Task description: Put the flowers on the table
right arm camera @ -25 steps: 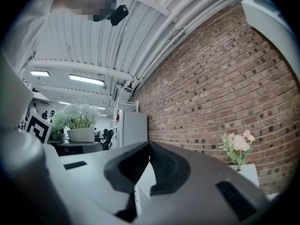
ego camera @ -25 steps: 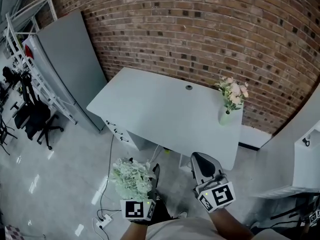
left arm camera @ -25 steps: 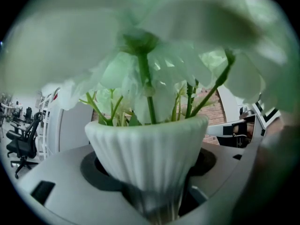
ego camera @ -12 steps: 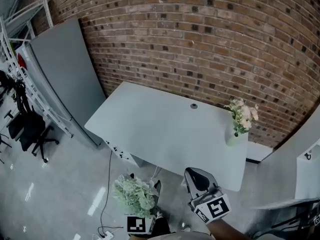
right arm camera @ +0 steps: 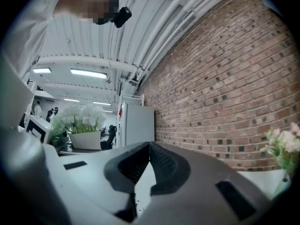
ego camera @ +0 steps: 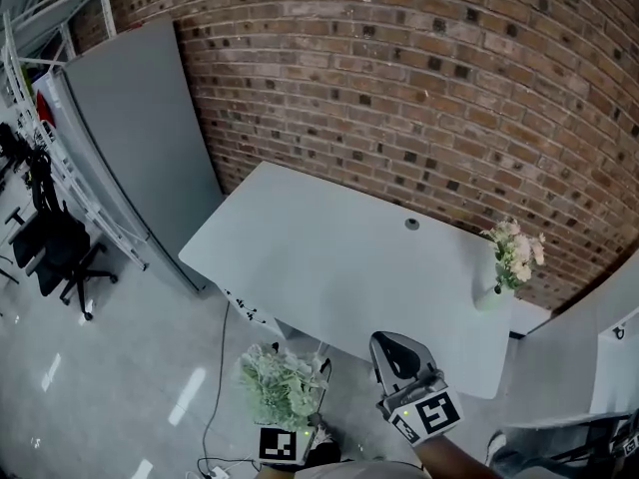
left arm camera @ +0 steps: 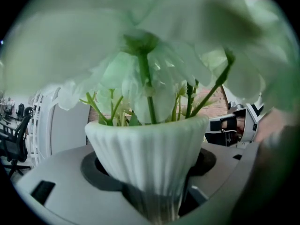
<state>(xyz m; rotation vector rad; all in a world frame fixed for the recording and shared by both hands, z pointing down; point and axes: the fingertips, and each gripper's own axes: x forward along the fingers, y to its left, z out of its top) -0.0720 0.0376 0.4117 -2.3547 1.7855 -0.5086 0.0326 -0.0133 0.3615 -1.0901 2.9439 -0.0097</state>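
Note:
A white ribbed pot (left arm camera: 150,158) of pale green-white flowers (ego camera: 278,387) sits between the jaws of my left gripper (ego camera: 300,392), which is shut on it below the table's near edge. The blossoms fill the top of the left gripper view. The light grey table (ego camera: 329,267) stands against the brick wall. A pale vase of pink flowers (ego camera: 511,262) stands at the table's far right corner and also shows in the right gripper view as the pink flowers (right arm camera: 283,149). My right gripper (ego camera: 392,345) is level beside the left one, shut and holding nothing, just short of the table edge.
A tall grey cabinet (ego camera: 140,138) stands left of the table, with a white rack (ego camera: 60,168) and a black office chair (ego camera: 55,252) beyond it. A drawer unit (ego camera: 255,312) sits under the table. A cable (ego camera: 218,367) trails on the floor. A white partition (ego camera: 589,367) stands at the right.
Both grippers have moved closer to the table's near edge, and the pot has stayed in the left one. The table and the pink flowers have shifted right and lower in the head view.

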